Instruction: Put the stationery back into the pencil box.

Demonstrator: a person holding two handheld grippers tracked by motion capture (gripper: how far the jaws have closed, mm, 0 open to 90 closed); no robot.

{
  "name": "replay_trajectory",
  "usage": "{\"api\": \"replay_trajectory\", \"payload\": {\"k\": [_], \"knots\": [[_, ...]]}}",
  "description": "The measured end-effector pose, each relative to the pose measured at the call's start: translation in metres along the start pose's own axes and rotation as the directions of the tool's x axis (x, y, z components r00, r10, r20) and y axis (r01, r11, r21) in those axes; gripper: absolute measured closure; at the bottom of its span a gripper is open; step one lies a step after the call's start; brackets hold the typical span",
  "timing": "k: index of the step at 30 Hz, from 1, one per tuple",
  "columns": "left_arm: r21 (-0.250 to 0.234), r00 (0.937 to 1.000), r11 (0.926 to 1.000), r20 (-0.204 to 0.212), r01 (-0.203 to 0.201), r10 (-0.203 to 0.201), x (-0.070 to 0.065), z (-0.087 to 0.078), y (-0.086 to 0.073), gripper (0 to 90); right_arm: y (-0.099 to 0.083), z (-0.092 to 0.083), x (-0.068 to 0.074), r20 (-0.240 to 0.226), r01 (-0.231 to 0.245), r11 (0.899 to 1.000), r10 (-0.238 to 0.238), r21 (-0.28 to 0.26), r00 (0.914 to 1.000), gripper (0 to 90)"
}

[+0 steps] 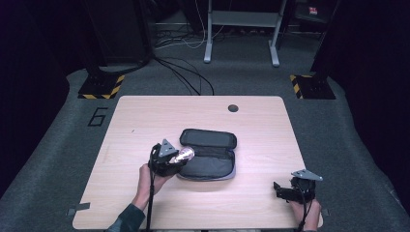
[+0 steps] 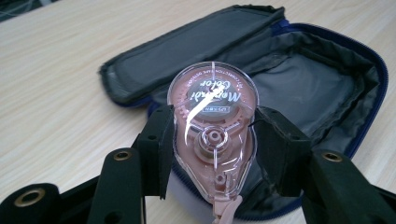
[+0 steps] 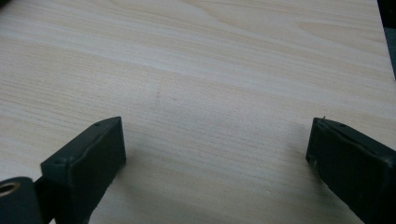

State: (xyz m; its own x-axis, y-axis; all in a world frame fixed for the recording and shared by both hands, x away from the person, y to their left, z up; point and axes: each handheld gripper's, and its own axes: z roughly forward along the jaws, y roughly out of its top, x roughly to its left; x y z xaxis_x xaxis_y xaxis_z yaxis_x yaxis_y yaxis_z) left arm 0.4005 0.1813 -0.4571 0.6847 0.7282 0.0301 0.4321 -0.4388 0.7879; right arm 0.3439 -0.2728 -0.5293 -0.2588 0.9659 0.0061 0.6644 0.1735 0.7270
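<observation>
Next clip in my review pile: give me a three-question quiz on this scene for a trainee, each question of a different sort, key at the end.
1. True or false: the left gripper is shut on the pink correction tape dispenser.
2. The pencil case on the table is: A) zipped shut, B) open with its lid folded back, C) standing on end.
3. Fill in: between the open fingers of the right gripper lies nothing but bare ____.

Key: 1 true, the fingers press its two sides. 2 B. 3 table.
</observation>
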Motion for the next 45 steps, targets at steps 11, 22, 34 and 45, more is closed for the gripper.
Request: {"api": "replay_trajectory", "payload": {"k": [11,22,34,45], "knots": [[0.058,0.9976,0.9983,0.069,-0.004,0.000,-0.019,0.047,0.009,49.7,0.000,0.000,0.000,0.000,-0.003,1.000,0.003,-0.005,1.0000,4.0],[0.102,0.9956,0.9947,0.094,-0.014,0.004,-0.024,0.061,0.011,38.5,0.000,0.000,0.000,0.000,-0.003,1.000,0.003,-0.004,1.0000,4.0],[-0.007,0.9994,0.9999,0.031,0.016,-0.016,-0.008,0.000,0.001,14.4,0.000,0.000,0.000,0.003,0.000,1.000,0.000,-0.001,1.0000,4.0],[0.033,0.9857,0.9933,-0.131,0.111,-0.106,0.019,-0.061,-0.071,7.0,0.000,0.000,0.000,0.002,0.001,1.000,-0.001,-0.001,1.0000,4.0]]}}
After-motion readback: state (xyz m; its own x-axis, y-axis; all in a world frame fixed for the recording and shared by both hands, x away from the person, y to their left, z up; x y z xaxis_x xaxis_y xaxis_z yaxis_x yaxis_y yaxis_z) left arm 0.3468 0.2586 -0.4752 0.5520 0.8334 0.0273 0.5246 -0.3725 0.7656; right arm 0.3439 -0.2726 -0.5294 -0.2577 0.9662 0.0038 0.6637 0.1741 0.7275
